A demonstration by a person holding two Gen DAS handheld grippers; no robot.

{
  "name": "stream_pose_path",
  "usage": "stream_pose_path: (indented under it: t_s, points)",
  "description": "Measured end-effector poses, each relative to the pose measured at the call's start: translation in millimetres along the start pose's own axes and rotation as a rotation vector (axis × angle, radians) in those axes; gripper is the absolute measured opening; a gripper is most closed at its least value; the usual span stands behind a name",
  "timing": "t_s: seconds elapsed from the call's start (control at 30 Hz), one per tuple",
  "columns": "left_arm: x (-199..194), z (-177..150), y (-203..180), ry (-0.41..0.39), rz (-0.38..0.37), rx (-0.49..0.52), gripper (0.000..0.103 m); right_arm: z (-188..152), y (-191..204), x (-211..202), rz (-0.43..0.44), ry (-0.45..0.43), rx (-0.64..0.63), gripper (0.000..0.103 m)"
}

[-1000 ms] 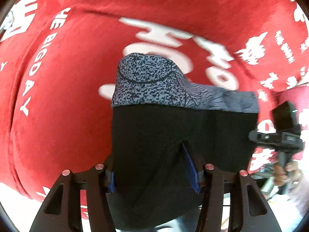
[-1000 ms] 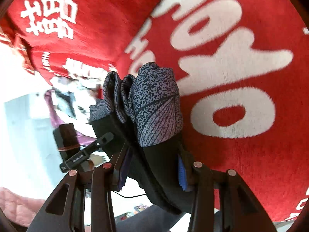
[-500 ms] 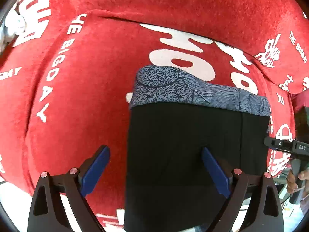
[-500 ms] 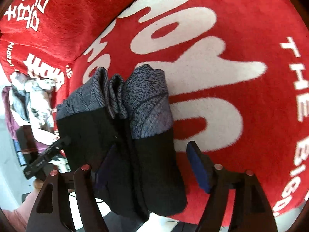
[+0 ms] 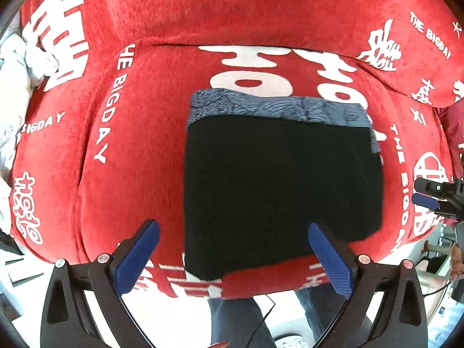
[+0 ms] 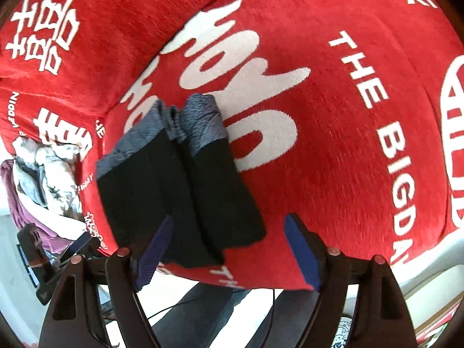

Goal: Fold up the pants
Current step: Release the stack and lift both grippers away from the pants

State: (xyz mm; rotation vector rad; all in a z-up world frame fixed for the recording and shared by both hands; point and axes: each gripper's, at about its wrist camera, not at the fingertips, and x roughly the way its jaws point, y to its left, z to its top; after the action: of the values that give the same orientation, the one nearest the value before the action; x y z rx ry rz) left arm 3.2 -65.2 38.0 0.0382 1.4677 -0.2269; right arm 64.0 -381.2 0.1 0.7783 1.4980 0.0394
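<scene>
Folded pants lie on a red cushion.
The black pants [image 5: 278,185], folded with the grey patterned band at the far edge, rest on the red printed cushion [image 5: 139,133]. The left hand-held gripper [image 5: 235,252] and right hand-held gripper [image 6: 226,249] hover above, jaws opening, gripping nothing.

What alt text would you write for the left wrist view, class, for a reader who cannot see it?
Folded black pants with a grey patterned waistband lie flat on a red sofa cushion printed with white lettering. The left hand-held gripper hangs above their near edge, its blue pads opening and clear of the fabric. The right hand-held gripper shows at the right edge.
</scene>
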Motion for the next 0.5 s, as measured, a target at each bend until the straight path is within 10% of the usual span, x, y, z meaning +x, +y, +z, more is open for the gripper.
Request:
stream_pose_path:
  t_s: [0.5]
  points:
    - [-52.7,-2.0,-16.0,-0.015,0.173,0.037,0.103,-40.5,129.7,-33.9,-0.246,-0.029,-0.275,0.103]
